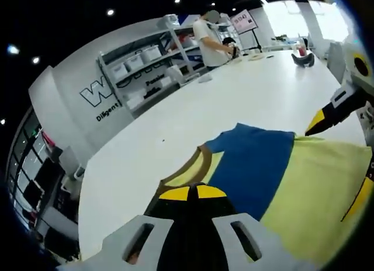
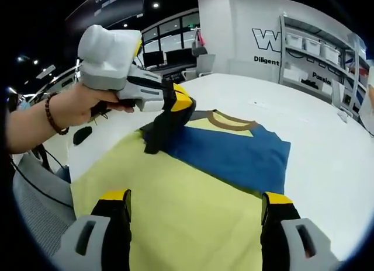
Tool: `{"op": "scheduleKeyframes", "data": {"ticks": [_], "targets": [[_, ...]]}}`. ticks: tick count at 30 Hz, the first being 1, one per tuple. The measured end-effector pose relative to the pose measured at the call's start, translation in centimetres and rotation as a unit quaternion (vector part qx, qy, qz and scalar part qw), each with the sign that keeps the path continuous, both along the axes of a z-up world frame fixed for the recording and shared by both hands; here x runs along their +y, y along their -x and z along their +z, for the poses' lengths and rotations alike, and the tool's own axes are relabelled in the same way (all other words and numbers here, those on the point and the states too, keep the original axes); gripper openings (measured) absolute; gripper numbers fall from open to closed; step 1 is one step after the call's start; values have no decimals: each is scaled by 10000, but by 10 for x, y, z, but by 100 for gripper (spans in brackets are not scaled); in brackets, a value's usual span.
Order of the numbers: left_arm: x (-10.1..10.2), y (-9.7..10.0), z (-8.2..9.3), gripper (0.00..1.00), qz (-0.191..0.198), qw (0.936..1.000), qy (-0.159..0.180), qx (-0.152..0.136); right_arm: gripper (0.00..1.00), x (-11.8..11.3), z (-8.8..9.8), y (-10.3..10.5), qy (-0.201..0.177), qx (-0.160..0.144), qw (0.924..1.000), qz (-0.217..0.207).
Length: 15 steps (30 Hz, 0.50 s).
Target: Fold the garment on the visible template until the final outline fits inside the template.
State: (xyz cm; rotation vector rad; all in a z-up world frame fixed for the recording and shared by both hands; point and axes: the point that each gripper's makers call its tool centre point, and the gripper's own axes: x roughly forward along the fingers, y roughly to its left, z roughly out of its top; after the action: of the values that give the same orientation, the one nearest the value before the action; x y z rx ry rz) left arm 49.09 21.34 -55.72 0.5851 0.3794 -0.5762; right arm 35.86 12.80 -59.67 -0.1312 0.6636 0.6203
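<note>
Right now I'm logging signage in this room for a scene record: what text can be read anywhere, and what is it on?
"W", the start of a large logo cut off by shelving, on the white wall.
"Diligent", small print under it on that wall, cut off.
"Passio", partly hidden behind the shelving, a tentative reading.
The pink-edged board carries print too small to read.
The garment shows no lettering.
</note>
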Motion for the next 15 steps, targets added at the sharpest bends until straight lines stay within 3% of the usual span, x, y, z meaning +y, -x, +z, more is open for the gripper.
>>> {"op": "scheduleKeyframes", "data": {"ticks": [6,12,15], "targets": [[-11,3,-22,0,-202,9992,-193,284,91,-1,-1,1,22,20,10000,0],[-15,9,-39,1,-349,9976,-115,585,91,-3,-3,2,51,60,10000,-1],[-16,10,-40,8,-399,9972,-11,633,91,-3,-4,2,68,70,10000,9]]}}
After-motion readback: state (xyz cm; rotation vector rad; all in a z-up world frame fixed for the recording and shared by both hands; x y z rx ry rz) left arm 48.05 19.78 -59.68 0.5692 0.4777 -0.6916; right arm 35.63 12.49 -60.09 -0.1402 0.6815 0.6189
